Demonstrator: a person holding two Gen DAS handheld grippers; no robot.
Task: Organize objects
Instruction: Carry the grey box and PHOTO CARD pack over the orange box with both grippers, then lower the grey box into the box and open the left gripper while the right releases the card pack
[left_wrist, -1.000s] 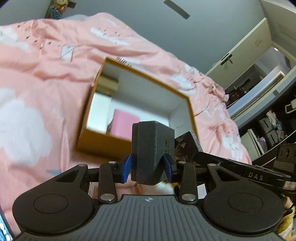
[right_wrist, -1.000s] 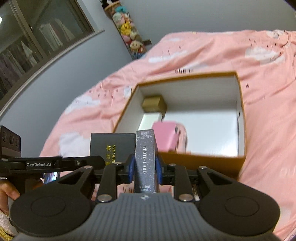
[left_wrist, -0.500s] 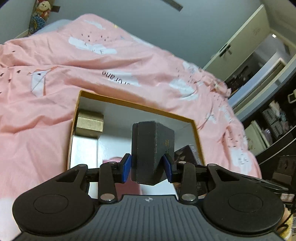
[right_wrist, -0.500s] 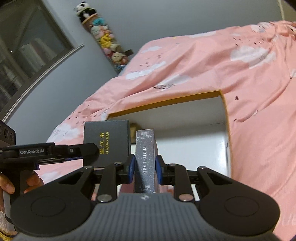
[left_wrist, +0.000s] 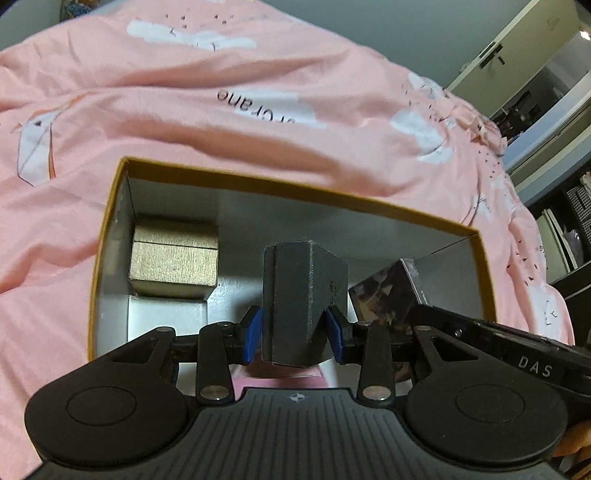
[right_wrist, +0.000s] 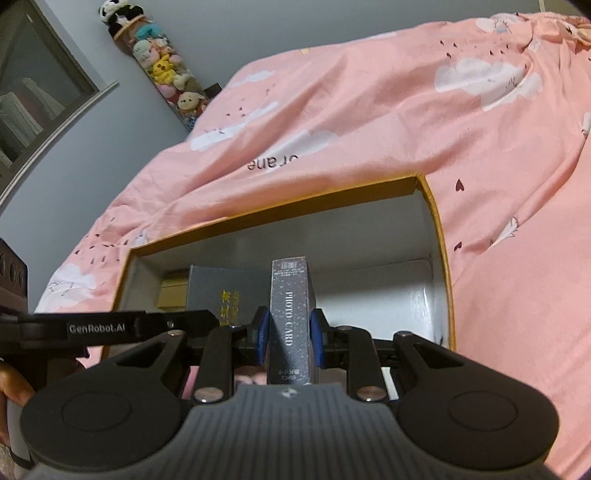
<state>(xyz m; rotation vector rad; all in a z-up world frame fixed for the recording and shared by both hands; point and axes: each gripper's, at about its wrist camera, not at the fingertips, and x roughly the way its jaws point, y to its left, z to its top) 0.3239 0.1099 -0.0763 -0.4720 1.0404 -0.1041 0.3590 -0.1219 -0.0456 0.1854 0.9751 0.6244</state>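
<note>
An open gold-rimmed cardboard box (left_wrist: 295, 186) with a white inside lies on a pink bedspread; it also shows in the right wrist view (right_wrist: 441, 254). My left gripper (left_wrist: 294, 328) is shut on a dark grey box (left_wrist: 303, 295) and holds it over the open box. My right gripper (right_wrist: 289, 341) is shut on a grey sparkly PHOTO CARD box (right_wrist: 290, 314), also over the open box. A gold box (left_wrist: 173, 258) sits in the box's far left corner. A pink item (left_wrist: 280, 380) lies low under my left gripper, mostly hidden.
The pink bedspread (left_wrist: 221, 110) with white clouds surrounds the box. A column of plush toys (right_wrist: 162, 74) hangs on the grey wall. Shelves and a wardrobe (left_wrist: 546, 74) stand at the right of the bed.
Both grippers have moved forward and down over the open box with their loads. The box now fills more of each view.
</note>
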